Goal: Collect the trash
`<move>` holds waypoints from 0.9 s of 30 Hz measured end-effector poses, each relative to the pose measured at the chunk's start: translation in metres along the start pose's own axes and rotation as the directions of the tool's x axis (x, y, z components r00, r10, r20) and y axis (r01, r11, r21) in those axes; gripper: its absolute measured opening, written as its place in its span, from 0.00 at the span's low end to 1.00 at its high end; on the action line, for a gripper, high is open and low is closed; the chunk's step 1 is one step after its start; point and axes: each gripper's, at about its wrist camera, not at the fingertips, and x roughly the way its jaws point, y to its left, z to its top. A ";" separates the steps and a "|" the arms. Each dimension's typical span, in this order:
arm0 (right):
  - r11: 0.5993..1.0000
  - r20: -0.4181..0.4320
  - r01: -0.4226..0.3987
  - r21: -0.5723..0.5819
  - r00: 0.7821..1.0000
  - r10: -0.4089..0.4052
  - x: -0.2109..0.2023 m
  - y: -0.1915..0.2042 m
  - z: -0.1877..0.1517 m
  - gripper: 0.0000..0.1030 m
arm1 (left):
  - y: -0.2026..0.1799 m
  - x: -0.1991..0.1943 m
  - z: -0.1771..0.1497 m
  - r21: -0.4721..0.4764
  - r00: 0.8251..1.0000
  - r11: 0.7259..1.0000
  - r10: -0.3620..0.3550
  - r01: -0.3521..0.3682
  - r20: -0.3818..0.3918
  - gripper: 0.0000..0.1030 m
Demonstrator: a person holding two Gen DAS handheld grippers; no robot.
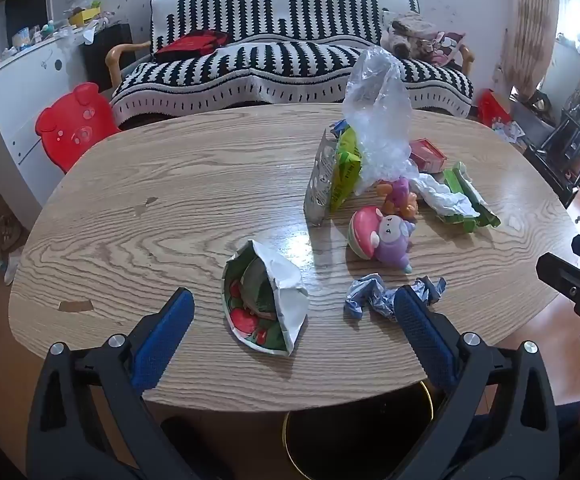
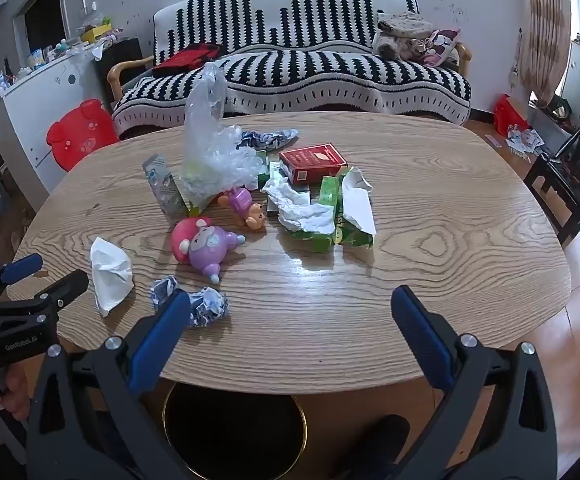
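Trash lies scattered on an oval wooden table. A white paper wrapper with a red-and-green fruit print sits near the front edge, between the fingers of my open left gripper but apart from them. A crumpled blue-silver foil lies beside the left gripper's right finger; the same foil sits by my open right gripper's left finger. The right gripper hovers over bare table. Farther back stand a clear plastic bag, a torn green carton with white tissue, and a red box.
A dark round bin with a gold rim stands under the table's front edge. Two plastic toys lie mid-table. A striped sofa is behind, with a red child's chair at left and a dark chair at right.
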 end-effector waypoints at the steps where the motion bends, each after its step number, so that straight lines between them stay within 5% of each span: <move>1: 1.000 0.001 0.001 -0.001 1.000 -0.001 0.000 0.000 0.000 0.94 | 0.000 0.000 0.000 0.001 1.000 1.000 0.000 0.000 0.000 0.95; 27: 1.000 0.006 0.000 -0.004 1.000 0.000 -0.003 0.001 -0.001 0.94 | 0.003 0.003 -0.001 -0.002 1.000 1.000 -0.006 0.005 -0.005 0.95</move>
